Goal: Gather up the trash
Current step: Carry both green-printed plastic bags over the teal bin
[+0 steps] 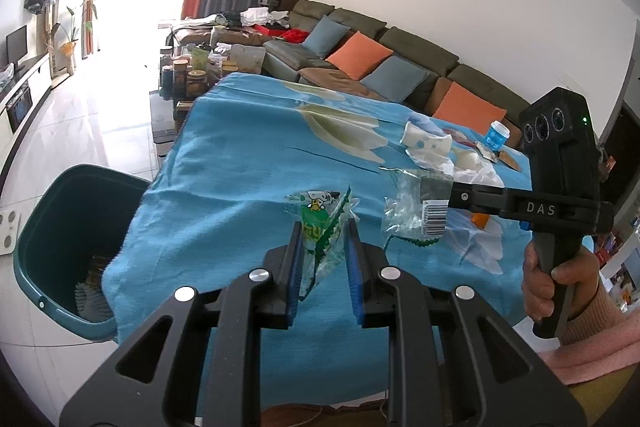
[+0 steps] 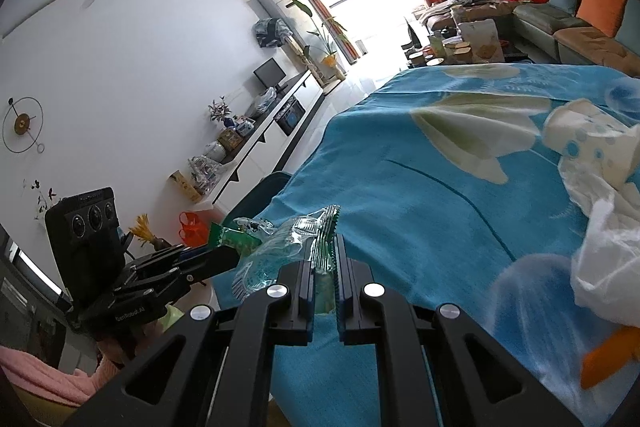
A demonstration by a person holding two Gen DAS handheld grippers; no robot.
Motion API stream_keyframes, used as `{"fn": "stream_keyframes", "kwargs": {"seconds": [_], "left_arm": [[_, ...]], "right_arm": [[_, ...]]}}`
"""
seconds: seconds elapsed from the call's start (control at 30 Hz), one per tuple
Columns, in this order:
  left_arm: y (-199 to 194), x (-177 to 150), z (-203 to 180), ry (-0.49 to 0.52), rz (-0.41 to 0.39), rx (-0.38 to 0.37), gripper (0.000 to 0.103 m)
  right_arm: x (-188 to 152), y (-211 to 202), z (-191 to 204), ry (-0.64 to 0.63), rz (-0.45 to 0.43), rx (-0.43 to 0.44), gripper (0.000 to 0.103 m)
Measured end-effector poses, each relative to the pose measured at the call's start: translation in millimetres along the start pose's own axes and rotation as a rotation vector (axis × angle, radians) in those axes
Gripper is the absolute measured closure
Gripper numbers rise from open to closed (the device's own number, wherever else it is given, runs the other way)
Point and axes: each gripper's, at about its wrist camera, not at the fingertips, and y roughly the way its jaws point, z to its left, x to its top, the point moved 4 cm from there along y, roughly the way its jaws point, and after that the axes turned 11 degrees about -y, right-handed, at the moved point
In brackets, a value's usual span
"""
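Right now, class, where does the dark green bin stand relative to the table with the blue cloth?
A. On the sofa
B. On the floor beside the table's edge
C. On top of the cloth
B: the bin stands on the floor by the blue cloth's hanging edge.

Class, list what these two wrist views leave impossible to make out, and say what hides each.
- Bin contents, left wrist view: the tablecloth overhangs it.
- Wrapper print in the left gripper: crumpled, too small.
- Orange item, right wrist view: a white plastic bag partly covers it.
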Motion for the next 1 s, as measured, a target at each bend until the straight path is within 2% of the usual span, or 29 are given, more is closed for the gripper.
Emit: {"fn": "stream_keyframes", "kwargs": {"seconds": [1.0], "left_arm": [[-23.1, 8.7, 39.3, -0.055, -0.050, 0.079, 0.083]], "right_arm": [[21.8, 45.3, 22.7, -0.055, 0.051, 0.069, 0.096]]}}
